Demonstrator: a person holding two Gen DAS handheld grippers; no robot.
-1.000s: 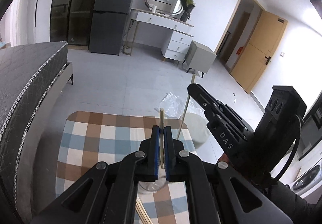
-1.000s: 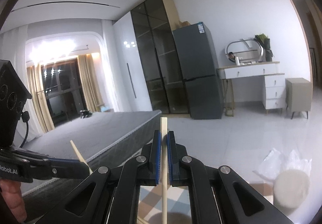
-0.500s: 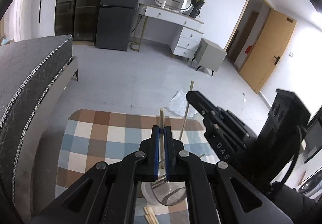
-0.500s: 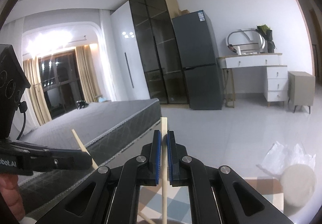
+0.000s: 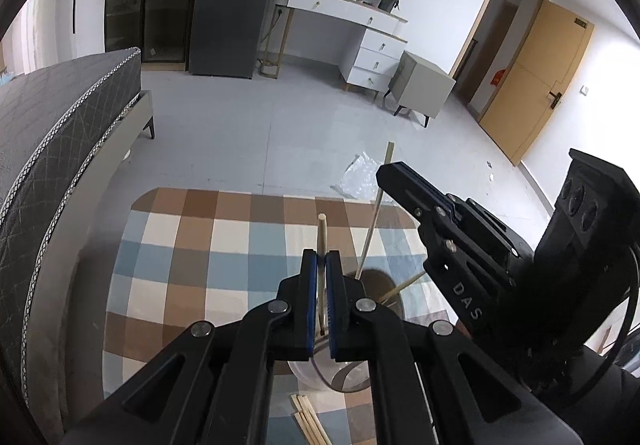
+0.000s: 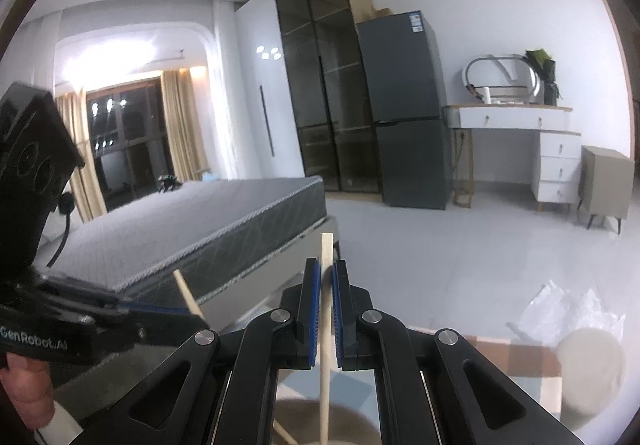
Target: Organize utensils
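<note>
Chopsticks (image 5: 321, 241) (image 6: 326, 285) sit clamped in both hand-held grippers (image 5: 321, 265) (image 6: 326, 277), seemingly above glass (image 5: 340, 373).

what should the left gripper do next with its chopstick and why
Probably lower a little and let go. The left gripper is shut on a chopstick standing upright, its lower end already inside the clear glass on the checked cloth. The right gripper also holds its chopstick angled into that glass, so both look ready to drop.
</note>
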